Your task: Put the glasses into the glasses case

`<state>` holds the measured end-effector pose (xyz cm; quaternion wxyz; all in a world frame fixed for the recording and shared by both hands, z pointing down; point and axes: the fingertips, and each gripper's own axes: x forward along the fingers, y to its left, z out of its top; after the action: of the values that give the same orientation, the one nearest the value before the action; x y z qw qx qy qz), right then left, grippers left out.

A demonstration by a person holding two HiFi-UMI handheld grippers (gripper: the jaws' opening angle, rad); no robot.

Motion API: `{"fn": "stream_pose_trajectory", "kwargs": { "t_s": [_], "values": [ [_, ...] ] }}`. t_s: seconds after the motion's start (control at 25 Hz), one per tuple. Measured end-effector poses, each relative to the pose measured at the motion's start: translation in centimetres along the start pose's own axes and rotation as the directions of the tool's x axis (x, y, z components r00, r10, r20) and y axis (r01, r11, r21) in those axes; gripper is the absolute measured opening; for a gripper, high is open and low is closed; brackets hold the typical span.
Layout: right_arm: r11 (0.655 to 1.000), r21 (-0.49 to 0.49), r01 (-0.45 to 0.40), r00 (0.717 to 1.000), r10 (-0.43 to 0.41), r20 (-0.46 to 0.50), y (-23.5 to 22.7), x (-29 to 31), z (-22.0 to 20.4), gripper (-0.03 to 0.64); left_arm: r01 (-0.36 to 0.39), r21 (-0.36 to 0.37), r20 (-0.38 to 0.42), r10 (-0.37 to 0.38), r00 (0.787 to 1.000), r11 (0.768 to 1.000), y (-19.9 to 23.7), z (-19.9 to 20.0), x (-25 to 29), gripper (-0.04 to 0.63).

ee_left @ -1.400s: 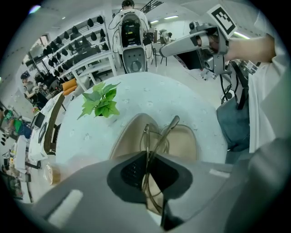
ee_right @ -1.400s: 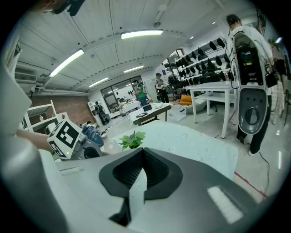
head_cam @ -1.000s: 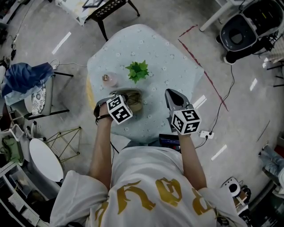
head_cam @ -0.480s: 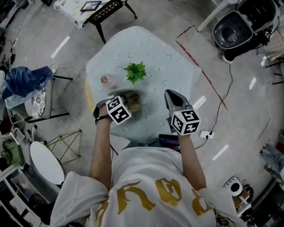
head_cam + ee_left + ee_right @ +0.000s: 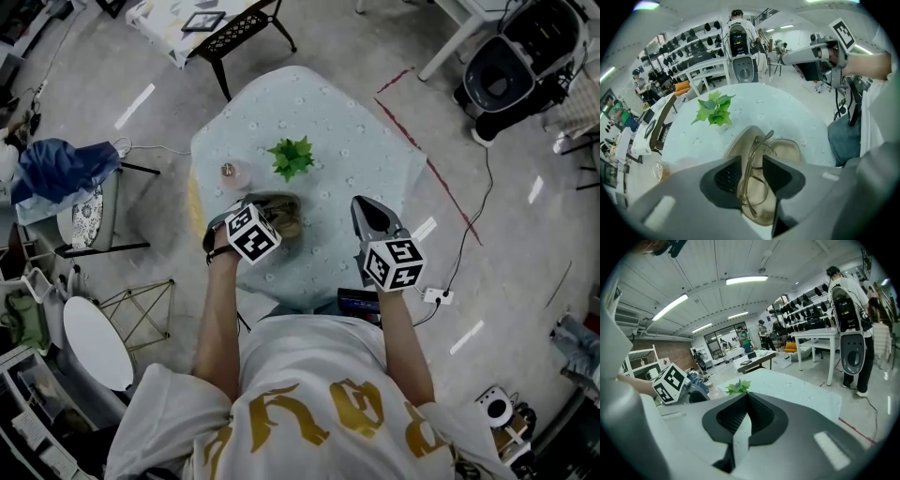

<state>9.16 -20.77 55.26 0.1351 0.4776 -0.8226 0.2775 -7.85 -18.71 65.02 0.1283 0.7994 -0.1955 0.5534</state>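
The glasses (image 5: 753, 173) are a thin, pale wire-like frame, folded, seen nearly edge-on. They run between the two pads of the left gripper (image 5: 752, 160) and hang over the open glasses case (image 5: 786, 149), which lies on the round table (image 5: 347, 141) just below. The left claw looks clenched on the frame. The gap is narrow and the rims fill it, though from this angle I cannot be sure how firmly the pads bite.

I judge the glasses to be very light, springy and easy to bend. The lenses would be slick and easy to mark. The safest hold is on the rims near the bridge or the hinges, with a light pinch rather than a hard one. The case looks like a shallow, tan, stiff shell, light enough to skid if pushed from one side.

The right gripper (image 5: 746, 401) is held over the table's near edge, well apart from the case. Its claw is drawn together with nothing in it. Only a sliver of tablecloth shows through.

The left gripper view shows the frame, the pads and the case's hollow. In the head view the marker cube covers all but a tan edge of the case. The head view alone gives the layout: the green plant (image 5: 292, 157) lies beyond the case and a small pinkish cup (image 5: 231, 172) to its left.
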Motion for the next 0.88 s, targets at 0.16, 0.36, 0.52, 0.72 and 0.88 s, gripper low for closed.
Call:
{"fn": "stream_pose_trajectory", "kwargs": {
  "t_s": [0.16, 0.36, 0.52, 0.72, 0.88],
  "values": [
    [1.0, -0.008, -0.007, 1.0, 0.007, 0.013, 0.6, -0.4, 0.3, 0.025, -0.02, -0.012, 0.037, 0.021, 0.999, 1.0, 0.1, 0.6, -1.1, 0.14],
    [0.999, -0.03, -0.017, 0.999, 0.017, 0.03, 1.9, -0.8, 0.7, 0.025, -0.087, -0.045, 0.132, 0.092, 0.987, 0.995, 0.7, 1.6, -3.4, 0.127],
    [0.998, -0.057, -0.034, 0.998, 0.037, 0.048, 3.5, -1.4, 1.3, 0.025, -0.159, -0.148, 0.227, 0.19, 0.955, 0.976, 1.6, 2.4, -6.1, 0.12],
    [0.995, -0.087, -0.04, 0.996, 0.047, 0.08, 4.9, -2.1, 2.1, 0.025, -0.176, -0.225, 0.305, 0.241, 0.921, 0.958, 1.4, 2.8, -8.7, 0.045],
    [0.992, -0.115, -0.047, 0.994, 0.058, 0.093, 6.0, -2.6, 2.4, 0.025, -0.179, -0.302, 0.4, 0.295, 0.867, 0.936, 1.2, 3.3, -10.8, 0.002]
  ]
}}
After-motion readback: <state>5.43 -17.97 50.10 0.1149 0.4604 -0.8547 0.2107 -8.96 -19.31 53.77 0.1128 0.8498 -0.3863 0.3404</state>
